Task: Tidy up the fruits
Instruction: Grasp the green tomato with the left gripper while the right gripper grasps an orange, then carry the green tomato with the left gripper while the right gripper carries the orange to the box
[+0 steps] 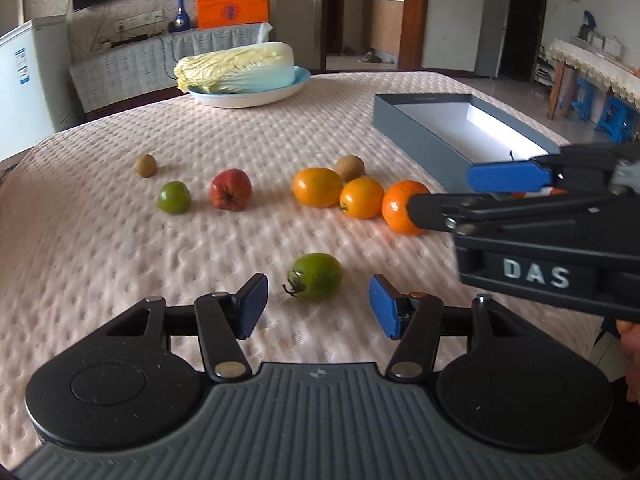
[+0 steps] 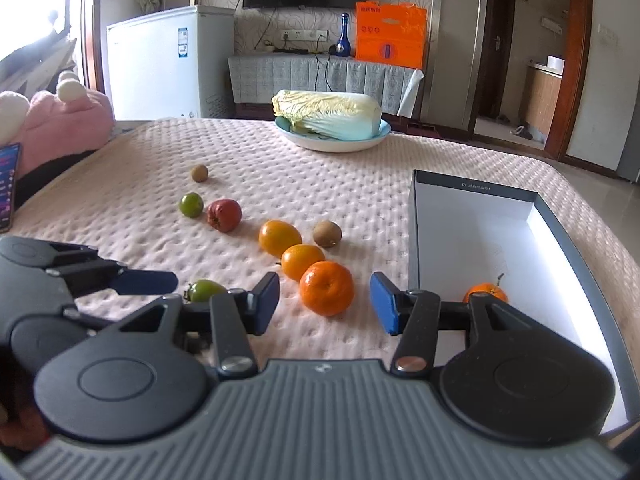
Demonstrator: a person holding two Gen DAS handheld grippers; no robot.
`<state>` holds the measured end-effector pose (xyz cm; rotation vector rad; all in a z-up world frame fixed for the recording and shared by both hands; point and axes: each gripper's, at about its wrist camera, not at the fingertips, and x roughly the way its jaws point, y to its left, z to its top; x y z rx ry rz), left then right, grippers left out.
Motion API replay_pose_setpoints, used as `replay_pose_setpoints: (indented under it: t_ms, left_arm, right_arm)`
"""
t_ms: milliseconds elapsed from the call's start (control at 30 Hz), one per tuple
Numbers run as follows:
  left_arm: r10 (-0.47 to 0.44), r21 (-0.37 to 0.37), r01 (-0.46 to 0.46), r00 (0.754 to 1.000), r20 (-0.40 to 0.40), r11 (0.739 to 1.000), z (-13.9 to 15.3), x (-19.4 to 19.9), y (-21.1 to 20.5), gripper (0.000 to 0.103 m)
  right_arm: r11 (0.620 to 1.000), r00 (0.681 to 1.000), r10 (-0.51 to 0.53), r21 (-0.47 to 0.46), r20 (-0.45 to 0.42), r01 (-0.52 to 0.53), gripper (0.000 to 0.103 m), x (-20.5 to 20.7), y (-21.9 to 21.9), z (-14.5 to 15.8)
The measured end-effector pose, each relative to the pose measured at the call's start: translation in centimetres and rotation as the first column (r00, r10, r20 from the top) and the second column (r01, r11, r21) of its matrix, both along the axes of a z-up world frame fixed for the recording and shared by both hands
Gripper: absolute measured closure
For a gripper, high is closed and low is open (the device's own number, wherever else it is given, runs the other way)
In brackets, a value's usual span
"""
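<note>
Left wrist view is showing the left hand-held gripper (image 1: 318, 306) hanging with its jaws apart and empty, a green tomato (image 1: 316, 276) lying on the table (image 1: 100, 248) just ahead of the gap between its pads. Beyond it, two yellow fruits (image 1: 318, 187) and an orange (image 1: 402, 207) are sitting in a touching row, with a kiwi (image 1: 350, 167) just behind them. A red apple (image 1: 231, 189), a small green fruit (image 1: 173, 197) and a second small kiwi (image 1: 145, 165) are lying further left. Right wrist view is showing the right hand-held gripper (image 2: 325, 304) likewise parted and holding nothing, the orange resting on the table just past its pads. A grey box (image 2: 552, 216) is standing open on the right, with another orange (image 2: 486, 292) lying in its near corner. A cabbage (image 2: 328, 115) is resting on a plate (image 2: 336, 145) at the far edge.
</note>
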<state>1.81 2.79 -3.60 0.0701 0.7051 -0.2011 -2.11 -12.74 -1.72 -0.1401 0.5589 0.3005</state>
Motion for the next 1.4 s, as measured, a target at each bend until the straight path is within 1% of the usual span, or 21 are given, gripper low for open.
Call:
replay_pose_setpoints:
  t_ms: [67, 300, 367, 467, 500, 533, 567, 633, 667, 867, 1100, 1300, 1400]
  left_arm:
    - [-0.011, 0.011, 0.011, 1.0, -0.002, 1.0, -0.3, 0.2, -0.2, 0.042]
    - [-0.011, -0.021, 0.012, 1.0, 0.012, 1.0, -0.5, 0.6, 0.2, 0.046]
    - [-0.012, -0.026, 0.012, 1.0, 0.016, 1.0, -0.5, 0.7, 0.3, 0.049]
    - [-0.01, -0.038, 0.011, 1.0, 0.021, 0.999, -0.5, 0.8, 0.5, 0.053]
    - [-0.009, -0.045, 0.01, 1.0, 0.021, 0.999, -0.5, 0.9, 0.6, 0.054]
    - [-0.007, -0.052, 0.008, 1.0, 0.021, 0.999, -0.5, 1.0, 0.7, 0.057]
    - [-0.004, -0.062, 0.005, 1.0, 0.02, 0.998, -0.5, 1.0, 0.9, 0.062]
    - [-0.001, -0.073, 0.003, 1.0, 0.019, 0.997, -0.4, 1.1, 1.1, 0.069]
    - [-0.003, -0.076, 0.004, 1.0, 0.018, 0.997, -0.4, 1.0, 1.1, 0.07]
    - [-0.007, -0.057, 0.008, 1.0, 0.02, 0.998, -0.2, 0.8, 0.8, 0.071]
    - [0.036, -0.043, -0.035, 0.999, 0.027, 0.998, 0.6, 0.9, 0.7, 0.071]
    - [0.059, -0.015, -0.059, 0.998, 0.023, 0.998, 1.2, 0.9, 0.1, 0.071]
    - [0.069, -0.014, -0.068, 0.997, 0.026, 0.998, 1.5, 0.8, -0.2, 0.071]
  right_arm:
    - [1.0, 1.0, -0.002, -0.012, -0.004, 0.002, 0.05, 0.4, 0.4, -0.1]
    - [0.996, 0.999, -0.03, -0.086, -0.023, 0.028, 0.051, 1.5, 1.9, -1.0]
    - [0.994, 0.999, -0.041, -0.102, -0.031, 0.038, 0.051, 1.9, 2.0, -1.2]
    - [0.994, 0.996, -0.058, -0.097, -0.063, 0.052, 0.051, 2.6, 1.7, -1.6]
    - [0.995, 0.996, -0.06, -0.09, -0.072, 0.053, 0.057, 2.8, 1.6, -1.7]
    - [0.996, 0.995, -0.053, -0.073, -0.084, 0.047, 0.064, 3.0, 1.4, -1.7]
    - [0.998, 0.995, -0.045, -0.054, -0.092, 0.04, 0.063, 3.1, 1.3, -1.7]
    - [0.998, 0.995, -0.042, -0.053, -0.092, 0.038, 0.064, 3.0, 1.3, -1.7]
    - [0.998, 0.995, -0.039, -0.051, -0.094, 0.034, 0.064, 3.0, 1.2, -1.6]
    - [0.999, 0.994, -0.03, 0.018, -0.106, 0.033, 0.064, 2.8, 0.3, -0.8]
    - [0.994, 0.996, 0.004, 0.111, -0.084, 0.006, 0.065, 1.9, -1.0, 0.6]
    - [0.989, 0.998, 0.014, 0.145, -0.062, -0.005, 0.065, 1.3, -1.7, 1.3]
    - [0.987, 0.999, 0.014, 0.159, -0.049, -0.006, 0.065, 1.1, -2.1, 1.6]
